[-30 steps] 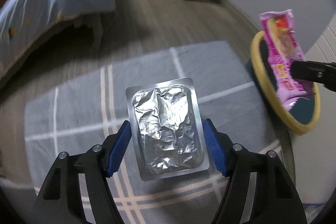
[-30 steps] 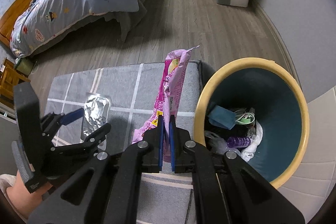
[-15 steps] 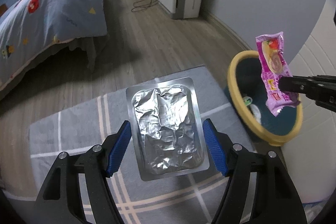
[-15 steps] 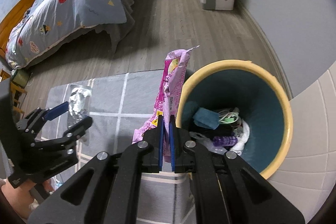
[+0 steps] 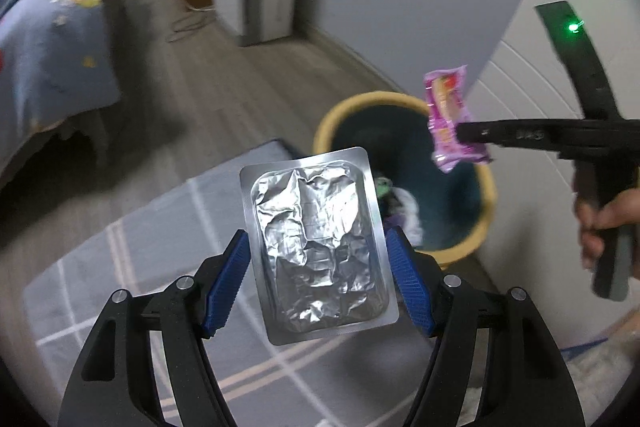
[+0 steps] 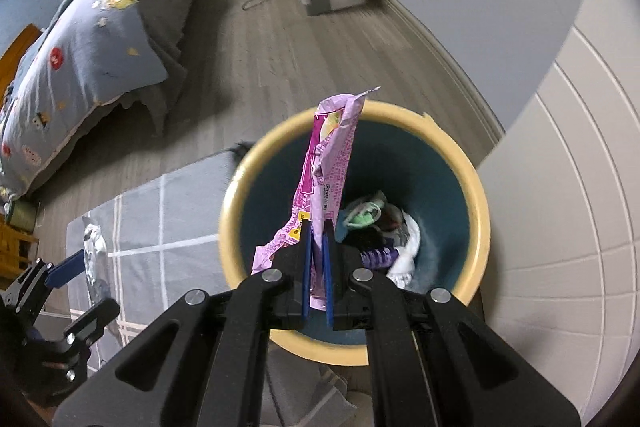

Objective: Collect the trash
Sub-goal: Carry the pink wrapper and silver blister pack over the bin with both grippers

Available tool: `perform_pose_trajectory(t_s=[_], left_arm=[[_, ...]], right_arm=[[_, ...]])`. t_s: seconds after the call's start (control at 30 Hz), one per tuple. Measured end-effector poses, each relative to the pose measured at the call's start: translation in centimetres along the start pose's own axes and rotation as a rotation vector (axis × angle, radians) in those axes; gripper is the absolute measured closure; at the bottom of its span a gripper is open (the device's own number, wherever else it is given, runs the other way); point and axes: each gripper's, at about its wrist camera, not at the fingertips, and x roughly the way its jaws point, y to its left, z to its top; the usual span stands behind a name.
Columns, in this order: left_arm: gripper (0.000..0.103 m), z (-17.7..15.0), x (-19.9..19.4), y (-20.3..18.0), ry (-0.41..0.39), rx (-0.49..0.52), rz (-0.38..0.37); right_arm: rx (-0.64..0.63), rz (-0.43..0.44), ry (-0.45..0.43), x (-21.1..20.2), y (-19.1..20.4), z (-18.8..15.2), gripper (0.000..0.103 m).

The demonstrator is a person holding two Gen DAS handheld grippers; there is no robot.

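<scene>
Wrapper: pink snack wrapper [image 6: 326, 187] pinched in right gripper [image 6: 316, 267], over bin [image 6: 476, 195] mouth; release inside rim
Foil: blister pack [image 5: 316, 247] clamped across left gripper [image 5: 316, 283], beside bin's rug-side rim; carry over first

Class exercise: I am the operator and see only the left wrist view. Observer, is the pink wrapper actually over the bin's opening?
Observer: Yes. In the right wrist view the pink wrapper hangs over the yellow-rimmed bin, clamped in the right gripper.
Operator: What's down in the bin?
Observer: A purple ribbed item and white crumpled trash.
Operator: And my side?
Observer: The left gripper, holding the foil blister pack, is above the grey rug.
</scene>
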Motion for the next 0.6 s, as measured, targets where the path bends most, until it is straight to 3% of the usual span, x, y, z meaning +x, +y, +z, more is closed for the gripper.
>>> perform_pose_trajectory(t_s=[0.23, 0.6], left_arm=[[0.033, 1.5, 1.9, -3.4, 0.041, 0.135, 0.018], [0.033, 3.0, 4.1, -4.7, 0.092, 0.108, 0.009]], right_arm=[[0.018, -0.022, 0.011, 0.4, -1.3, -0.6, 0.098], [0.062, -0.012, 0.014, 0.6, -2.4, -0.7, 0.098]])
